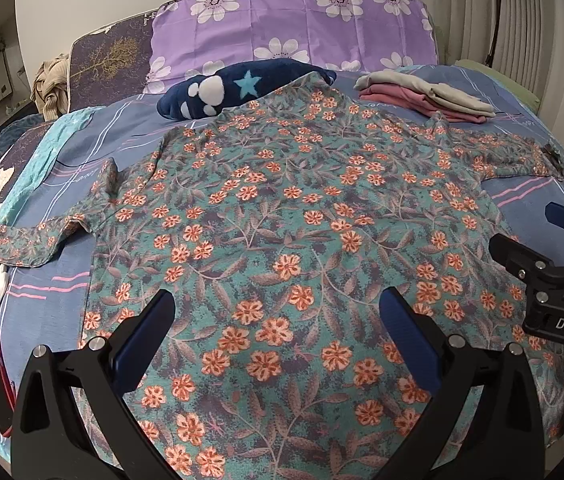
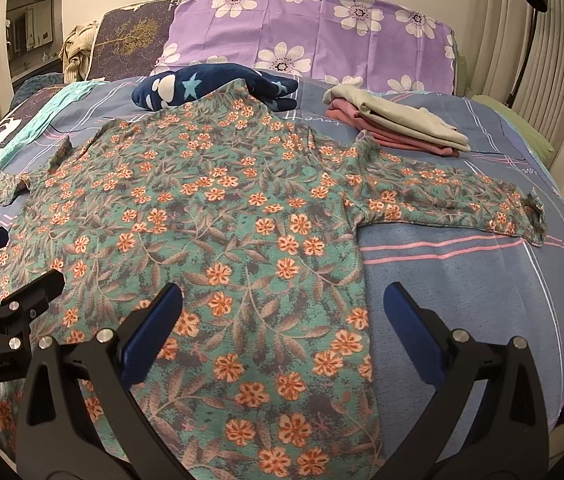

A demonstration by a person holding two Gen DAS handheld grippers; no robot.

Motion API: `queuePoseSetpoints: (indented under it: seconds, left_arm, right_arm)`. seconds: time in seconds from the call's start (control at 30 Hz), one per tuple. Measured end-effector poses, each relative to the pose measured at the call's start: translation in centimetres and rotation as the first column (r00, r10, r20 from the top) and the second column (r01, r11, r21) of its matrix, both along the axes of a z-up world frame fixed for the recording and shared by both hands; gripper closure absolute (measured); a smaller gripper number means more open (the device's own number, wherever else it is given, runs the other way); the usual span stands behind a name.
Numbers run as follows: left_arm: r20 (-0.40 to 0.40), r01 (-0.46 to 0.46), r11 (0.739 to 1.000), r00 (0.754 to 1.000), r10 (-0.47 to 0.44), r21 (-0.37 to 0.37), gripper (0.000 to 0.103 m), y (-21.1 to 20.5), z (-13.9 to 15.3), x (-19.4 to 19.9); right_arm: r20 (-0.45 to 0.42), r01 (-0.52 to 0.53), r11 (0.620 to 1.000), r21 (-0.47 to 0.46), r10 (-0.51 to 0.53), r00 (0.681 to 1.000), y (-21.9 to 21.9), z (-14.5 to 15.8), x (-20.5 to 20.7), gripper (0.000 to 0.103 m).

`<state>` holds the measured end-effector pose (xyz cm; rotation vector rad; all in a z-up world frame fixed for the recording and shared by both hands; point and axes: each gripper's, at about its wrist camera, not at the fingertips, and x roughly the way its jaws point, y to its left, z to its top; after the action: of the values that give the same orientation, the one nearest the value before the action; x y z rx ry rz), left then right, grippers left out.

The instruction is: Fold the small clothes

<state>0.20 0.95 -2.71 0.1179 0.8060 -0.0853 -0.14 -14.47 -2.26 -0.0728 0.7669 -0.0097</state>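
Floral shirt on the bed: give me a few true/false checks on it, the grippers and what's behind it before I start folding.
1. The floral shirt lies spread flat with both sleeves out to the sides. True.
2. The left gripper is clamped on the hem. False: its jaws are open and hold nothing.
3. The right gripper is open. True.
4. The folded pile beyond the shirt has a pink garment on top. False: a beige one lies on top, pink beneath.
5. The navy star-print item lies at the collar end of the shirt. True.
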Motion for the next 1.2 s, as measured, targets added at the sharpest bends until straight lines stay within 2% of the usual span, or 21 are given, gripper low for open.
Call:
queuePoseSetpoints:
  seconds: [0.5, 0.9, 1.2]
  left_arm:
    - [-0.005, 0.013, 1.000, 1.000, -0.013, -0.001, 0.001, -0.2, -0.1, -0.2]
    - [0.000, 0.022, 0.999, 1.000, -0.022, 0.039, 0.001, -0.5, -0.3, -0.4]
    - [-0.008, 0.023, 0.999, 1.000, -0.022, 0.039, 0.001, -0.3, -0.6, -0.2]
  right_arm:
    - [-0.006, -0.005, 1.000, -0.007, 0.005, 1.000, 0.4, -0.2, -0.1, 0.002]
    - [-0.024, -0.005, 1.000, -0.002, 0.005, 1.000, 0.4, -0.7, 0.1, 0.002]
    - [-0.039, -0.004, 1.000, -0.009, 0.004, 0.999, 0.5, -1.1, 0.4, 0.002]
